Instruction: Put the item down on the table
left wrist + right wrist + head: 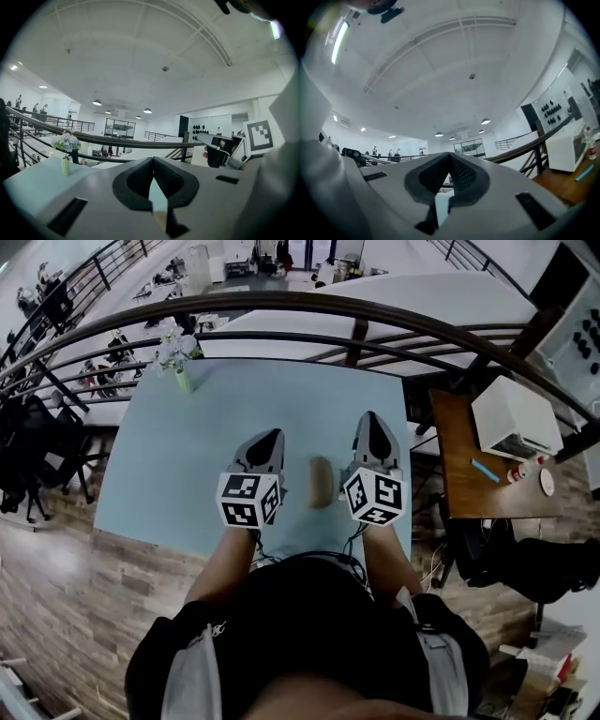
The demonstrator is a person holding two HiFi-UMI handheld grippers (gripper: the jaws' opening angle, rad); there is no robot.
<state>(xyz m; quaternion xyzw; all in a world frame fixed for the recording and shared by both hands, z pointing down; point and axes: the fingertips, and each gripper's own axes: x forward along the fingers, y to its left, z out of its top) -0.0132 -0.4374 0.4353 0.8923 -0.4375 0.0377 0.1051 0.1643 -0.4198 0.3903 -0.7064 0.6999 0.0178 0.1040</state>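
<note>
Both tongs closed and empty.

Head view: left gripper (271, 435) and right gripper (372, 416) held side by side at frame centre, tips pressed together, aimed toward the top of the frame. Between them and slightly lower, lying flat on the pale blue table (178, 474): tan oblong item (320, 482), perhaps a bread roll, touched by neither. Reads as the put-down step already done. Calls next for little beyond drawing both tools back clear, without sweeping low across the item. Plenty of bare tabletop above and to the left. Flower vase (180, 362) well apart at upper left, near the far edge, with a dark railing (281, 299) just beyond. Less room at right: table edge near the right gripper, then a drop to a wooden side table (459, 484) carrying a white box (516, 418).

Left gripper view: pads meeting at centre, nothing between. Vase at left, railing across the middle, right gripper and its marker cube at right. Open air ahead.

Right gripper view: pads shut on nothing, tilted toward the ceiling. White box and side table at far right. No sight of the item.
</note>
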